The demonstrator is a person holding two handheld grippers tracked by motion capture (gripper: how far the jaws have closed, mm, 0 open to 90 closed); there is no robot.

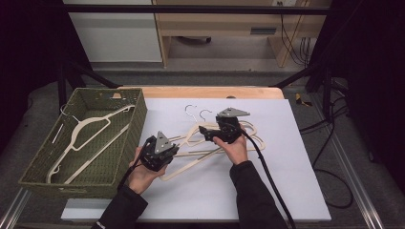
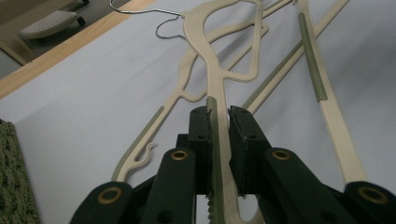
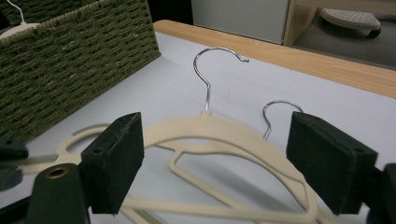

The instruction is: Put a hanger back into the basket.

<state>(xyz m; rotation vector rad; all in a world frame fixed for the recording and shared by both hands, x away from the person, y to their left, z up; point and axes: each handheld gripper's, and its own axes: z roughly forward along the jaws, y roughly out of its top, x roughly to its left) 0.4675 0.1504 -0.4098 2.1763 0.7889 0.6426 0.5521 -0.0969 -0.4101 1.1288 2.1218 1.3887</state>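
Note:
Two cream hangers (image 1: 198,143) with metal hooks lie overlapping on the white mat (image 1: 267,181). My left gripper (image 1: 173,150) is shut on the lower arm of one hanger (image 2: 211,70), its pads (image 2: 243,135) pinching the cream bar with its green ribbed strip. My right gripper (image 1: 213,132) stands open over the hangers' necks. Its two pads (image 3: 114,158) straddle the curved shoulder of the top hanger (image 3: 210,128) without touching it. The two hooks (image 3: 212,70) point toward the far table edge.
A green woven basket (image 1: 137,119) stands at the left of the mat with a cream hanger (image 1: 90,131) inside. The wooden table edge (image 1: 205,91) runs behind the mat. A black cable (image 1: 267,171) trails from the right gripper along the forearm.

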